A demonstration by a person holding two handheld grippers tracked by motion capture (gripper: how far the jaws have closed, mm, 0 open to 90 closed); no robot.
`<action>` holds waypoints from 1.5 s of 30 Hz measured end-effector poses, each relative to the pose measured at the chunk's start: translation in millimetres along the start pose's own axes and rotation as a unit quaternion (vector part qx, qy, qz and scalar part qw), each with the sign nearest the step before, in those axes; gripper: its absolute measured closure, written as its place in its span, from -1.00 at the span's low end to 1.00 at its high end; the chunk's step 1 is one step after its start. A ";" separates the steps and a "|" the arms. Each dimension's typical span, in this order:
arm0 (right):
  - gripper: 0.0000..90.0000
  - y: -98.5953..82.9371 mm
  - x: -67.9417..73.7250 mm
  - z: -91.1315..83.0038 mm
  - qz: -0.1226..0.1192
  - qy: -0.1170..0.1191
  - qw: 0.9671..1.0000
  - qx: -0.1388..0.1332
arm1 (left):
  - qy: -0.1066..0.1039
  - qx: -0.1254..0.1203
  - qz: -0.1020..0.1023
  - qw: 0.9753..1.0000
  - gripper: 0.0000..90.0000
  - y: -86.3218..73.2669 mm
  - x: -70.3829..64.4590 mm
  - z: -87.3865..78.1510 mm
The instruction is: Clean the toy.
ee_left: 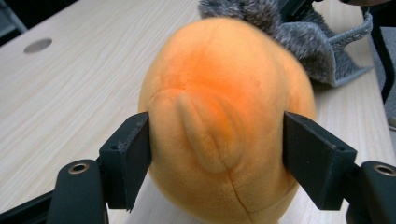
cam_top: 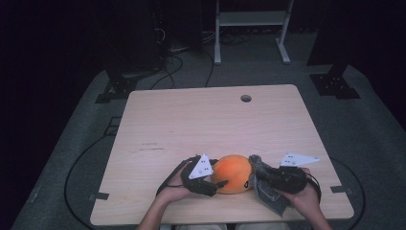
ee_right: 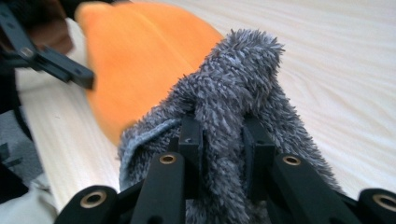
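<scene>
High view, left hand-held gripper (cam_top: 216,183) clasping orange plush (cam_top: 233,173); right hand-held gripper (cam_top: 254,173) pinching grey cloth (cam_top: 268,196), both low.

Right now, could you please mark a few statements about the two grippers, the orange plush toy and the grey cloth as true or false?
1. The left gripper has its fingers on either side of the orange plush toy. True.
2. The right gripper is open and holds nothing. False: it is shut on the grey cloth.
3. The grey cloth lies at the table's far edge. False: it is at the near edge, beside the toy.
4. The tabletop has a round hole near its far edge. True.
</scene>
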State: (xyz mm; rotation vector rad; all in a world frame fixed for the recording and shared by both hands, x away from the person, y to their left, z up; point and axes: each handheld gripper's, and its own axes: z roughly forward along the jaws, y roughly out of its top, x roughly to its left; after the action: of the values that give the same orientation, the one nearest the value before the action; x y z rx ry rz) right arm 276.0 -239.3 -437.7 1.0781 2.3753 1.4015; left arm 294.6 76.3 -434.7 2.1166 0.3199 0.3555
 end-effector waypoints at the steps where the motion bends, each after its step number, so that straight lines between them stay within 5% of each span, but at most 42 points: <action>1: 0.61 0.0 0.0 0.0 0.000 0.000 1.000 0.000 | 0.000 0.000 0.000 1.000 -0.41 0.0 0.0 0.0; 9: 0.61 5.9 7.5 3.8 -0.009 -0.005 1.000 -0.010 | -0.009 0.016 -0.003 1.000 -0.43 -7.3 4.7 -4.6; 13: 0.60 1.9 1.4 5.6 0.008 0.008 1.000 0.000 | -0.012 0.012 0.001 1.000 -0.43 -6.9 2.3 -3.3; 16: 0.60 2.1 -4.3 5.2 0.018 -0.005 1.000 0.014 | -0.014 0.015 0.005 1.000 -0.43 -7.2 1.9 -3.6; 19: 0.62 9.8 0.3 0.3 0.010 0.003 1.000 -0.008 | -0.019 0.021 0.026 0.999 -0.43 -6.4 -1.6 -4.2; 22: 0.62 18.9 6.1 -4.4 0.011 0.043 0.998 -0.050 | -0.026 0.021 0.036 0.999 -0.44 -4.9 -3.4 -3.1; 25: 0.62 19.2 9.0 3.7 0.012 0.052 0.998 -0.034 | -0.036 0.014 0.024 0.999 -0.55 -3.2 -1.8 -1.9; 29: 0.62 14.6 6.0 4.7 0.018 0.047 0.998 -0.027 | -0.021 0.001 -0.033 0.999 -0.77 4.9 0.8 3.7; 34: 0.64 12.2 0.8 -0.2 0.030 0.038 0.998 -0.031 | 0.022 -0.033 -0.002 0.999 -0.25 12.1 -9.5 8.9; 36: 0.64 12.7 -4.1 -4.8 0.039 0.038 0.998 -0.039 | 0.039 -0.057 0.027 0.997 -0.19 15.2 -12.3 10.6; 38: 0.64 13.9 -6.9 -7.5 0.045 0.043 0.997 -0.050 | 0.047 -0.047 0.050 0.997 -0.22 15.5 -12.3 17.0; 41: 0.65 13.6 -1.1 -0.4 0.029 0.030 0.999 -0.033 | 0.011 -0.049 -0.018 0.999 -0.56 13.8 -1.9 16.7; 43: 0.65 11.7 3.3 4.4 0.027 0.038 0.998 -0.032 | -0.004 -0.053 -0.065 0.996 -0.69 12.6 4.9 12.6; 45: 0.65 11.5 10.0 6.2 0.014 0.040 0.999 -0.026 | -0.007 -0.045 -0.078 0.996 -0.70 10.6 7.8 9.8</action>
State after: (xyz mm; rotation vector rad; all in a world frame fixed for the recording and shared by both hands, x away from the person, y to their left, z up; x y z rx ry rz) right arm 277.5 -225.0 -429.6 1.0646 2.3724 1.5340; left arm 306.4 66.0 -429.9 1.9906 0.4488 0.2590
